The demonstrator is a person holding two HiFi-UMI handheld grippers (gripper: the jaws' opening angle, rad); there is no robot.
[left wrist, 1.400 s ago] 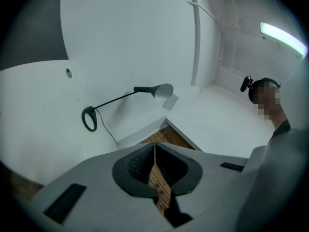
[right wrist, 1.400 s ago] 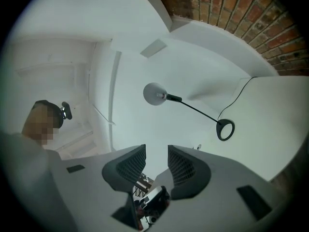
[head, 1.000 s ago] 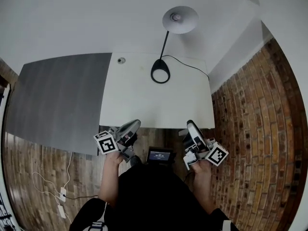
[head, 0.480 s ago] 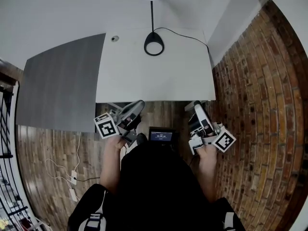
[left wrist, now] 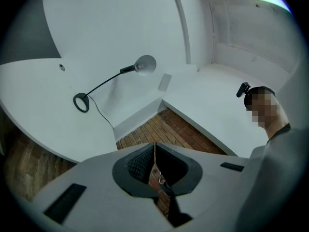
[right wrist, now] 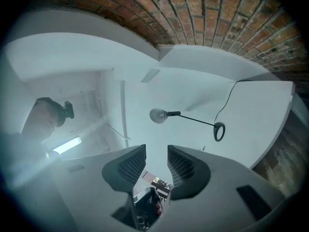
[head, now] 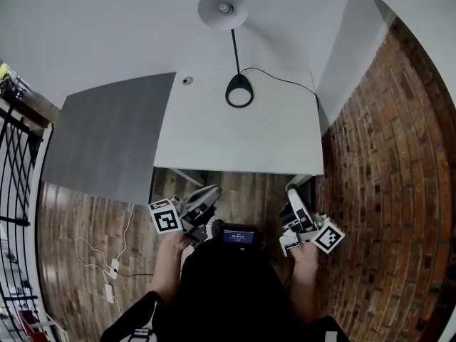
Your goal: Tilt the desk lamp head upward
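Note:
The desk lamp stands at the back of the white desk: a round grey head on a thin black stem, with a black ring base. Both grippers hang over the wooden floor, short of the desk's near edge and far from the lamp. My left gripper is shut with nothing in it; its view shows the lamp head and ring base far ahead. My right gripper is open and empty; its view shows the lamp head and base beyond the jaws.
The lamp's black cable runs to the desk's right rear corner. A brick wall closes the right side. A grey panel adjoins the desk's left. A small hole marks the desktop. Cables and a power strip lie on the floor.
Both grippers now sit a little further back from the desk's near edge. The head view has swung, so desk and lamp sit at a different place in the picture.

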